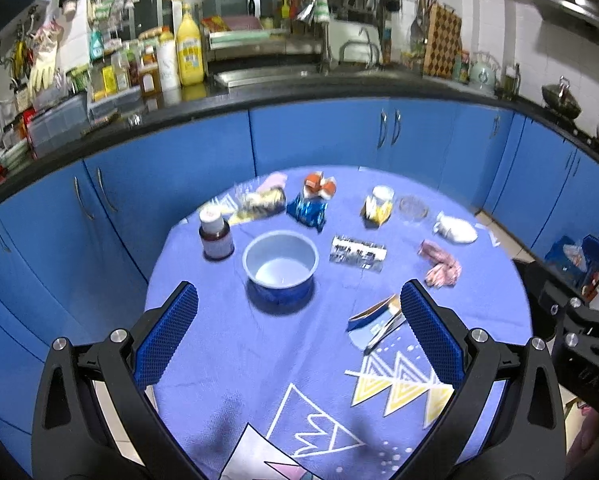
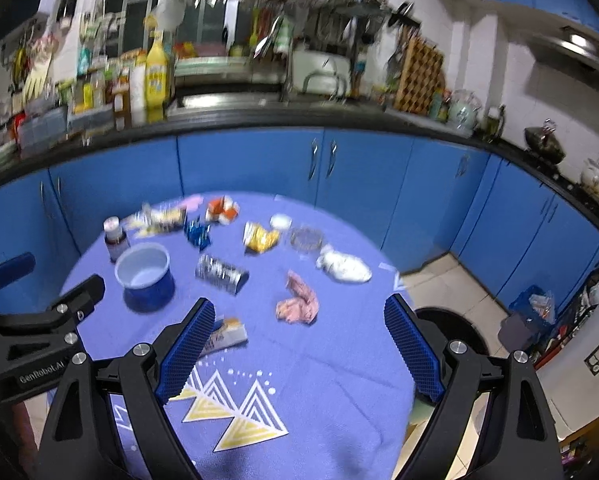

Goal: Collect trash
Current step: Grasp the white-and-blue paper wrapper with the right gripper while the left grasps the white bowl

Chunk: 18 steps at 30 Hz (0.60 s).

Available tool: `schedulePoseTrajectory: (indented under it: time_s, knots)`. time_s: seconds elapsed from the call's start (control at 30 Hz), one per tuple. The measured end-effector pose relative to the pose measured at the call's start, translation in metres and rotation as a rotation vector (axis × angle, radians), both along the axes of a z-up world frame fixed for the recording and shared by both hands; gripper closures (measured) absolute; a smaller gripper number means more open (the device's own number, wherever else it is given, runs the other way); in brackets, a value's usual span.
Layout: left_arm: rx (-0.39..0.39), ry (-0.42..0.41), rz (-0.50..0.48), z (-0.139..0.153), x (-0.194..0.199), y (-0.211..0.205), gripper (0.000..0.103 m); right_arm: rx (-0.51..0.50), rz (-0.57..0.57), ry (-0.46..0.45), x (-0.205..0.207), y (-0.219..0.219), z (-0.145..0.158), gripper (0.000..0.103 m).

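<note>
A round table with a blue cloth (image 1: 259, 360) carries scattered trash. There is a crumpled pink wrapper (image 1: 439, 264) (image 2: 298, 300), a white wad (image 1: 455, 229) (image 2: 345, 266), a silver printed wrapper (image 1: 357, 253) (image 2: 220, 273), a flattened blue-and-orange packet (image 1: 375, 320) (image 2: 227, 334), a blue foil wrapper (image 1: 307, 209) (image 2: 198, 233) and a yellow wrapper (image 1: 377, 206) (image 2: 259, 238). A blue bowl (image 1: 280, 270) (image 2: 143, 276) stands empty. My left gripper (image 1: 299, 312) is open above the table's near side. My right gripper (image 2: 299, 328) is open, just short of the pink wrapper.
A brown bottle with a white cap (image 1: 215, 234) (image 2: 113, 238) stands left of the bowl. A clear glass dish (image 1: 413, 206) (image 2: 306, 239) sits at the far side. Blue cabinets (image 1: 319, 140) and a cluttered black counter lie behind. A black bin (image 2: 447, 332) stands on the floor at the right.
</note>
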<state>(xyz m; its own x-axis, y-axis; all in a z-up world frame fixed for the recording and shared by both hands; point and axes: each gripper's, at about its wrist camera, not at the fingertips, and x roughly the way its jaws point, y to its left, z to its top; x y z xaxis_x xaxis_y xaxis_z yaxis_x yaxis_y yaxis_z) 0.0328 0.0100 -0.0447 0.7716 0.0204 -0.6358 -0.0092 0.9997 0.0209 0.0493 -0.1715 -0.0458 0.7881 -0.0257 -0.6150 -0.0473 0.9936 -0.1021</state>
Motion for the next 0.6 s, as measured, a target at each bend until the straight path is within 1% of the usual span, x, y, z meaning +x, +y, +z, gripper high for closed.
schedulePoseTrajectory:
  time_s: [0.07,0.1,0.17,0.23,0.27,0.3,0.37,0.43,0.6]
  knots:
    - [0.004,0.021,0.004,-0.012,0.008,0.004,0.003,0.007,0.011,0.035,0.009,0.001,-0.011,0.018]
    - [0.008,0.033,0.006,-0.018,0.012,0.006,0.003,0.022,0.021,0.071,0.017,0.001,-0.022,0.018]
    - [0.013,0.059,0.009,-0.033,0.019,0.012,0.003,0.036,0.034,0.114,0.026,0.003,-0.035,0.018]
    - [0.017,0.093,0.014,-0.048,0.027,0.020,0.003,0.032,0.061,0.182,0.038,0.011,-0.056,0.018]
    - [0.018,0.119,0.015,-0.057,0.032,0.025,0.003,0.031,0.069,0.197,0.041,0.014,-0.062,0.018]
    - [0.016,0.144,0.015,-0.066,0.037,0.031,0.003,0.037,0.090,0.233,0.047,0.019,-0.074,0.018]
    - [0.011,0.179,0.015,-0.079,0.044,0.041,0.003,0.056,0.126,0.283,0.055,0.029,-0.089,0.018]
    - [0.003,0.196,0.026,-0.086,0.051,0.052,0.003,0.058,0.162,0.319,0.062,0.040,-0.101,0.018]
    - [-0.010,0.201,0.020,-0.090,0.066,0.062,0.003,0.062,0.251,0.345,0.079,0.066,-0.120,0.018]
